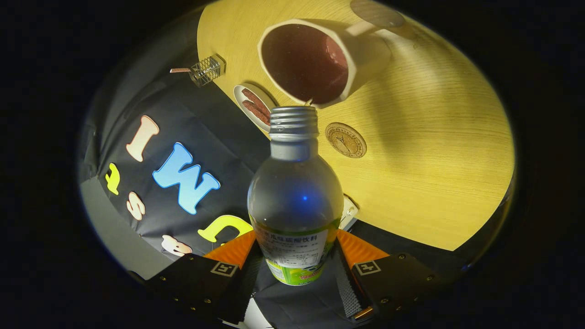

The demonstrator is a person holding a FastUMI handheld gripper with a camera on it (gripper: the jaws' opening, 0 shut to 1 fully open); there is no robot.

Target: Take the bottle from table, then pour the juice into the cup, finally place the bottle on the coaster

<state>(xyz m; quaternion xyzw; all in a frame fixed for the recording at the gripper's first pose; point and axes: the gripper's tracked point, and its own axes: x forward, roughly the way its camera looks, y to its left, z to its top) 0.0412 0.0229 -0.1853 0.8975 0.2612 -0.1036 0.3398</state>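
Between the two fingers at the bottom centre of the frame, the gripper [297,269] is clamping the bottle [295,201] at its labelled lower body, one finger pressing on each side. The bottle is running up the middle of the frame, with its threaded neck pointing toward the cup. The cap is off, and the clear upper body is showing no visible liquid; whether any juice is sitting behind the label cannot be told.

Just right of the bottle's shoulder, a small pale object [349,211] is lying at the near edge of the table [434,183]; what it is cannot be told.

Beyond the bottle's mouth, the cup [320,59] is occupying the upper centre of the frame. Its wide rim is facing the camera, its interior is appearing dark reddish, and its handle is projecting toward the upper right. The bottle's opening is sitting just at the cup's near rim, with a small light streak showing between them.

To the right of the bottle's neck, the round coaster [346,140] is lying flat on the table, apart from the cup and carrying nothing. To the left of the neck, a small plate [252,106] holding brown strips is sitting at the table's left edge. Farther to the upper left, a small wire basket [207,70] is standing at the same edge.

Open wooden surface is extending across the right half of the frame, from the coaster to the table's curved far-right edge.
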